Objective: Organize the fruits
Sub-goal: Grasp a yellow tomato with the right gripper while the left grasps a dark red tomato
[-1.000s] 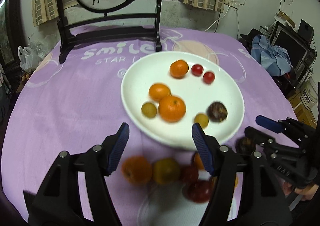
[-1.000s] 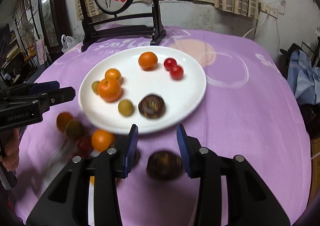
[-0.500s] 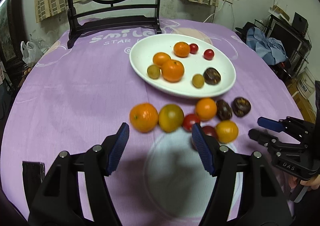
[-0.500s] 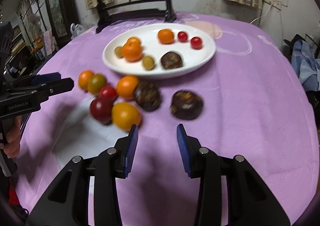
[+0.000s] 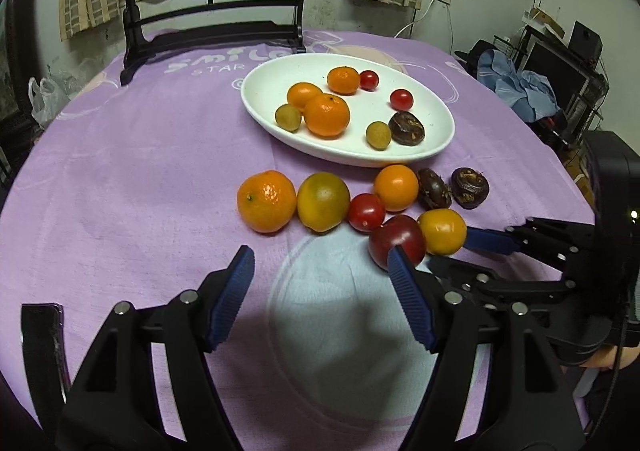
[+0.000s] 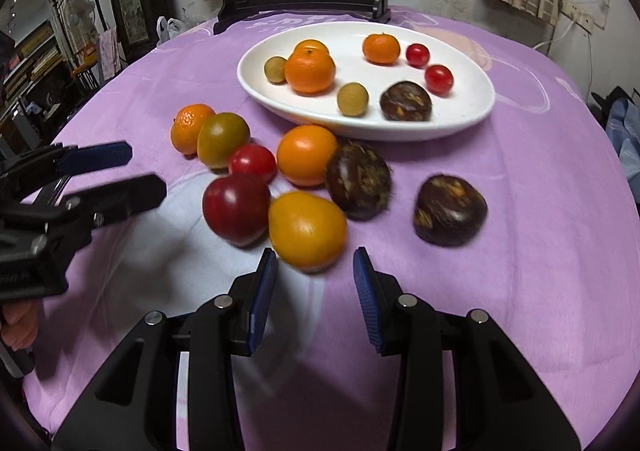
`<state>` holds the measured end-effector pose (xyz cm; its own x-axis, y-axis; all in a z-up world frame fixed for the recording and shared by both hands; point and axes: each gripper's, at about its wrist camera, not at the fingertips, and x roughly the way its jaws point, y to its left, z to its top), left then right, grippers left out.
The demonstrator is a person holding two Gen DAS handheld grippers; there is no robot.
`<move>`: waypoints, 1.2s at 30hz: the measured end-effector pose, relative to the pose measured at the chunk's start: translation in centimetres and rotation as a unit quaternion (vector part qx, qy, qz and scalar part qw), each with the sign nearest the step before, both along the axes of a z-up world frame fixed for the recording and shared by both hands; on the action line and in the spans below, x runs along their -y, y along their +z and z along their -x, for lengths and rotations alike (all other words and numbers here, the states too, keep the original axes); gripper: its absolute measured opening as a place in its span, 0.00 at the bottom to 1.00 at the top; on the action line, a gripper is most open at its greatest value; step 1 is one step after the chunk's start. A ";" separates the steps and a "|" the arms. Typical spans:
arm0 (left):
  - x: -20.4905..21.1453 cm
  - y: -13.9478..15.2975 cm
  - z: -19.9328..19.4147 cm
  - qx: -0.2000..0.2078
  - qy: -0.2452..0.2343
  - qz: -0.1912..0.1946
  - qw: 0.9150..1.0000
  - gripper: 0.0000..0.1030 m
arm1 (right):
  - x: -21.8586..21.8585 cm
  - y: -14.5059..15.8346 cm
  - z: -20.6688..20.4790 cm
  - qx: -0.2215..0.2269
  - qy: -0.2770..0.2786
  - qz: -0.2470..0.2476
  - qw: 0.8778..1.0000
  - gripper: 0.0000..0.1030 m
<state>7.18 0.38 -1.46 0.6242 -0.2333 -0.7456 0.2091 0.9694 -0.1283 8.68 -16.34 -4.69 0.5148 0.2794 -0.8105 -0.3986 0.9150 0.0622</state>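
With both the left gripper (image 5: 320,291) and the right gripper (image 6: 314,293) gaping empty, the sound move was probably to ease the right jaws around the yellow-orange fruit (image 6: 307,229) just ahead of them, one of eight loose on the counter (image 6: 520,271); eight more sat on the plate (image 6: 472,107) beyond.

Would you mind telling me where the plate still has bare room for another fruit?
The white plate is bare along its right rim beyond the two cherry tomatoes and in its middle. Its left end is crowded with oranges. The cloth right of the plate is bare too.
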 end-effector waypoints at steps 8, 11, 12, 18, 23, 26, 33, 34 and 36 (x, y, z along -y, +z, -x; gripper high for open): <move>0.0 -0.9 -0.2 -0.017 -0.006 0.014 1.000 0.69 | -0.9 0.0 -1.1 0.012 0.001 0.001 1.000 0.38; 0.4 -1.2 -0.2 -0.022 -0.010 0.012 1.000 0.69 | -0.6 0.0 -1.0 0.010 -0.003 -0.005 1.000 0.38; 0.6 -1.3 -0.2 -0.025 -0.010 0.011 1.000 0.69 | -0.4 0.2 -0.9 0.006 -0.004 -0.007 1.000 0.38; 2.2 -1.8 -0.4 -0.040 -0.020 0.003 0.999 0.69 | 1.7 0.9 0.8 0.005 -0.020 -0.020 1.000 0.38; 4.4 -2.4 -1.0 -0.048 -0.027 -0.006 0.998 0.69 | 4.1 1.2 2.3 0.007 -0.032 -0.037 0.999 0.38; 5.3 -2.8 -1.8 -0.065 -0.020 0.005 0.998 0.67 | 5.2 1.3 2.7 0.006 -0.038 -0.052 0.998 0.38; 7.0 -3.1 -3.2 -0.068 -0.004 -0.016 0.998 0.49 | 5.8 1.6 3.2 0.012 -0.039 -0.071 0.997 0.38; 7.1 -3.0 -3.2 -0.067 -0.005 -0.024 0.997 0.40 | 5.8 1.6 3.2 0.012 -0.038 -0.072 0.997 0.38; 6.7 -2.9 -3.2 -0.073 -0.009 -0.018 0.997 0.40 | 5.8 1.6 3.3 0.013 -0.037 -0.073 0.997 0.38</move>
